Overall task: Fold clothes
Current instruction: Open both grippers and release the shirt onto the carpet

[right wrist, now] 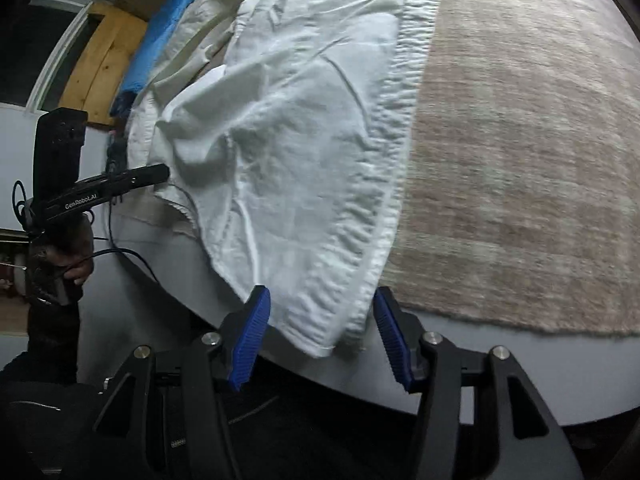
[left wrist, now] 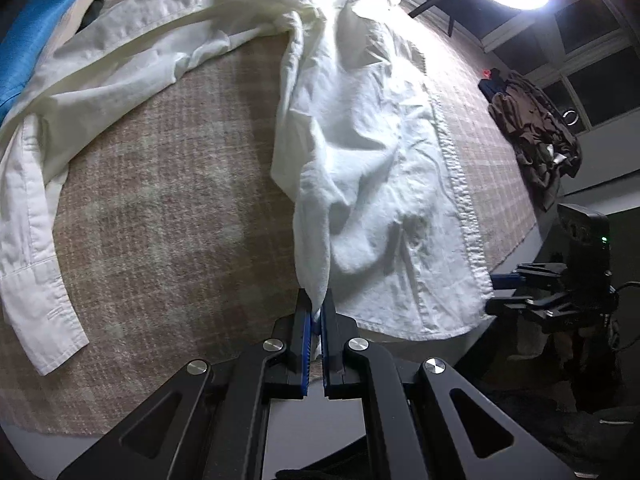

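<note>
Left hand-held gripper (left wrist: 316,316): we see it clamped on a pinch of hem of the white dress shirt (left wrist: 360,140), lifting that corner to fold.
Right hand-held gripper (right wrist: 320,320): jaws apart, straddling the placket corner, ungripped.
Shirt: spread on the plaid-covered tabletop (left wrist: 160,200), sleeve outstretched.

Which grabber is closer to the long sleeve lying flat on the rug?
Left. The left gripper pinches the white shirt beside the sleeve; the right gripper sits at the opposite buttoned edge.
</note>
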The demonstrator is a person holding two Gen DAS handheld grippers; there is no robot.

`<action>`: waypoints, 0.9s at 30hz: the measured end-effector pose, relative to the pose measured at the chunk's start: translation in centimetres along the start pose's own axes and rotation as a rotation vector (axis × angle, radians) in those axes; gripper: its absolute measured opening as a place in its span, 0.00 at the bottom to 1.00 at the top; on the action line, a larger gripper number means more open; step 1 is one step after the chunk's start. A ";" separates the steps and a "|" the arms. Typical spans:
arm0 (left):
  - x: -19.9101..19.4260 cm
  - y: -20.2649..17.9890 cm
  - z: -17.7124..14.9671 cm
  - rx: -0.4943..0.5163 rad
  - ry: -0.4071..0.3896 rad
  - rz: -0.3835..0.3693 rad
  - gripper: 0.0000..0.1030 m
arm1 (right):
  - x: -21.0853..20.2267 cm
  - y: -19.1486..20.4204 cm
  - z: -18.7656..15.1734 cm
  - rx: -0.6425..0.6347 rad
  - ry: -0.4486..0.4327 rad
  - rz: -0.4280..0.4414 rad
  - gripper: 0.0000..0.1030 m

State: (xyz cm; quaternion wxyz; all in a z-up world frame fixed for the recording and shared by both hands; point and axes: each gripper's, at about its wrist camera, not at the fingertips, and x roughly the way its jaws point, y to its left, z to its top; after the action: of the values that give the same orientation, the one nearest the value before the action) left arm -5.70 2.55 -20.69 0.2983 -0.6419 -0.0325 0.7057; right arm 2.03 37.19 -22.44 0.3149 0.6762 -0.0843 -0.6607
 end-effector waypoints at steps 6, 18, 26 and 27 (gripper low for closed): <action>-3.0 -1.1 0.2 0.011 -0.040 -0.085 0.03 | -4.1 0.0 1.5 0.072 -0.031 0.184 0.03; 1.2 0.9 -2.5 0.023 0.107 0.033 0.12 | -2.9 0.9 0.2 -0.012 0.005 -0.322 0.21; -0.5 -0.5 -0.8 0.032 0.004 -0.008 0.34 | -0.4 6.8 2.7 -0.272 -0.089 -0.313 0.32; -0.1 -0.8 -0.7 0.037 0.011 -0.011 0.34 | 0.3 7.0 2.7 -0.307 -0.066 -0.346 0.32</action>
State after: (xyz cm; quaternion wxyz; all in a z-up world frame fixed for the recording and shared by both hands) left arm -4.77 2.92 -20.33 0.3142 -0.6400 -0.0215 0.7009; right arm 1.59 30.64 -18.73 0.2932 0.6029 0.1238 -0.7316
